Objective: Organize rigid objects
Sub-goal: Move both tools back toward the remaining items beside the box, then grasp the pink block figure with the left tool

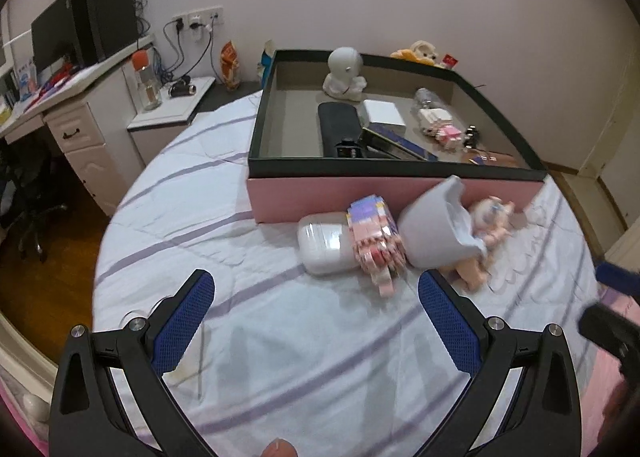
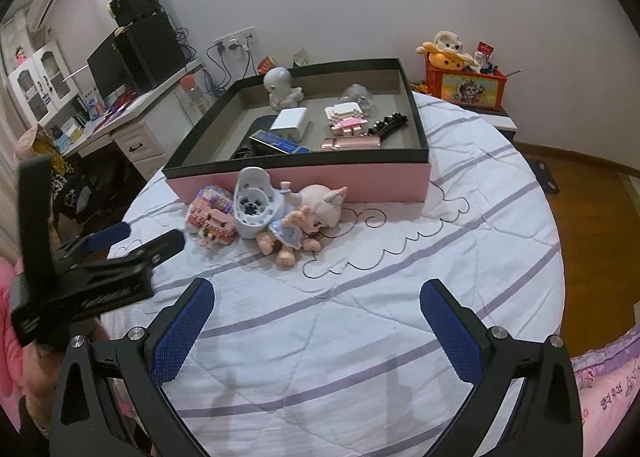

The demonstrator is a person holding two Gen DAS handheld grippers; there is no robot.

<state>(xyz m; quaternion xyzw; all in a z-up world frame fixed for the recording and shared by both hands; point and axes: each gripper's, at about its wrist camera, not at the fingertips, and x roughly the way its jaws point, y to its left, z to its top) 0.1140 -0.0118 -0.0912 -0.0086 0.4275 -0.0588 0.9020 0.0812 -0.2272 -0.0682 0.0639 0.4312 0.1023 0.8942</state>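
Observation:
A pink box (image 1: 320, 193) with a dark rim sits on the striped bed; it holds a white figurine (image 1: 345, 73), a white block, a black case, a blue box and a small brick model. Against its front wall lie a white case (image 1: 324, 243), a pink and purple brick model (image 1: 374, 237), a tipped grey cup-shaped piece (image 1: 434, 229) and a doll (image 1: 492, 223). My left gripper (image 1: 315, 277) is open just short of the case and brick model. My right gripper (image 2: 317, 285) is open over bare sheet, nearer than the doll (image 2: 312, 217) and the grey piece (image 2: 256, 205).
A desk with a monitor (image 1: 80, 25) and a low stand with a bottle (image 1: 146, 81) are to the left of the bed. A red toy box (image 2: 466, 85) stands at the back right. Wood floor (image 2: 580, 217) lies beyond the right bed edge. The left gripper (image 2: 152, 235) shows at the left.

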